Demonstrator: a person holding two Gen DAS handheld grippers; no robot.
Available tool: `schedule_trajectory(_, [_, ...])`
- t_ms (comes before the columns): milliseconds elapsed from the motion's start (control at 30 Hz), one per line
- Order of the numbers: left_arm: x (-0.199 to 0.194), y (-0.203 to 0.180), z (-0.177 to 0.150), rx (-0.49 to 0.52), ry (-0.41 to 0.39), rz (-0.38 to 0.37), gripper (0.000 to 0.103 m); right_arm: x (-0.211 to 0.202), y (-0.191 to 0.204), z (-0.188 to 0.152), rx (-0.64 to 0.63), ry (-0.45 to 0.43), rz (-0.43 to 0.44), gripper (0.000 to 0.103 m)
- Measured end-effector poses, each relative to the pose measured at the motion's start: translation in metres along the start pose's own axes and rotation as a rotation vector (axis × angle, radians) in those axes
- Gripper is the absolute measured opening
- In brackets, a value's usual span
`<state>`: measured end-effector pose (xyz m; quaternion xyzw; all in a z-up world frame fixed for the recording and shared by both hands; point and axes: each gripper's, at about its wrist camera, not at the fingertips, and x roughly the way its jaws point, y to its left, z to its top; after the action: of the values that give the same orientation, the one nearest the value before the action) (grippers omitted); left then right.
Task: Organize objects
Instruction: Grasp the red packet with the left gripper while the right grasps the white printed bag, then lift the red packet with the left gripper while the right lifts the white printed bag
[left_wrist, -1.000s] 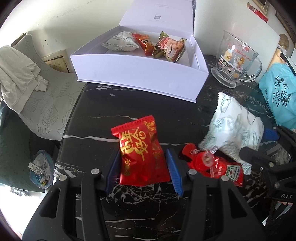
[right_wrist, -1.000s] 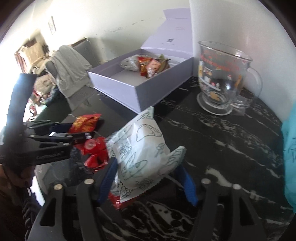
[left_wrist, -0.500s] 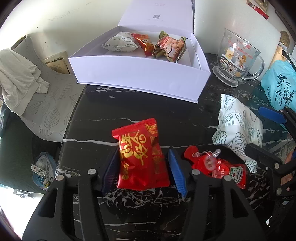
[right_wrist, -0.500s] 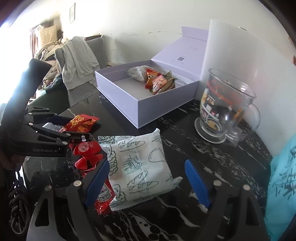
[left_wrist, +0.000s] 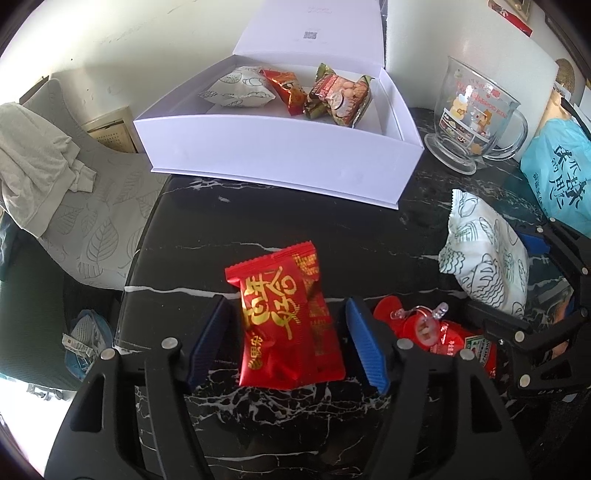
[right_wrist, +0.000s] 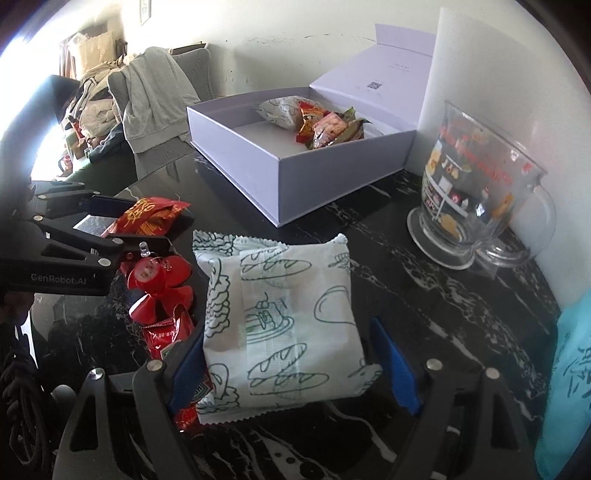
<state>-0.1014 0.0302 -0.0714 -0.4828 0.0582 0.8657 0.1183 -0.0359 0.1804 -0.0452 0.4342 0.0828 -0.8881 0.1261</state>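
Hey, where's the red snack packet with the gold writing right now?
In the left wrist view the red snack packet lies on the black marble table, between the opening left gripper's blue pads, left of the ketchup sachet.

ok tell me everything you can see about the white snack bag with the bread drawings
The white snack bag is a sealed, puffy pillow pack of matte plastic film, printed with green line drawings of loaves and cakes, with crimped zigzag ends. It lies flat on the black marble table, seam side up, between the blue pads of the right gripper, with a gap showing on the right side. Its left edge overlaps a red ketchup packet. In the left wrist view it sits right of the red snack pack.
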Motion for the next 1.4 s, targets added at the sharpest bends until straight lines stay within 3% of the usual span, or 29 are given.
schedule_trajectory(100, [0.000,-0.001,0.000,0.007,0.007,-0.002,0.064,-0.002,-0.001,-0.001,0.009,-0.009,0.026,0.071])
schedule_trajectory(167, [-0.003,-0.003,-0.001,0.015,0.011,-0.011,0.053,-0.003,-0.001,-0.001,0.015,-0.012,0.026,0.064])
schedule_trajectory(200, [-0.004,-0.003,-0.002,0.017,0.011,-0.013,0.043,-0.004,-0.001,-0.002,0.017,-0.016,0.020,0.062])
schedule_trajectory(433, [-0.008,-0.003,-0.005,0.014,0.019,-0.030,0.033,-0.008,-0.004,-0.003,0.044,-0.015,0.016,0.060])
schedule_trajectory(1400, [-0.085,-0.032,-0.019,0.050,-0.107,-0.017,0.032,-0.091,0.013,-0.019,0.041,-0.121,-0.002,0.060])
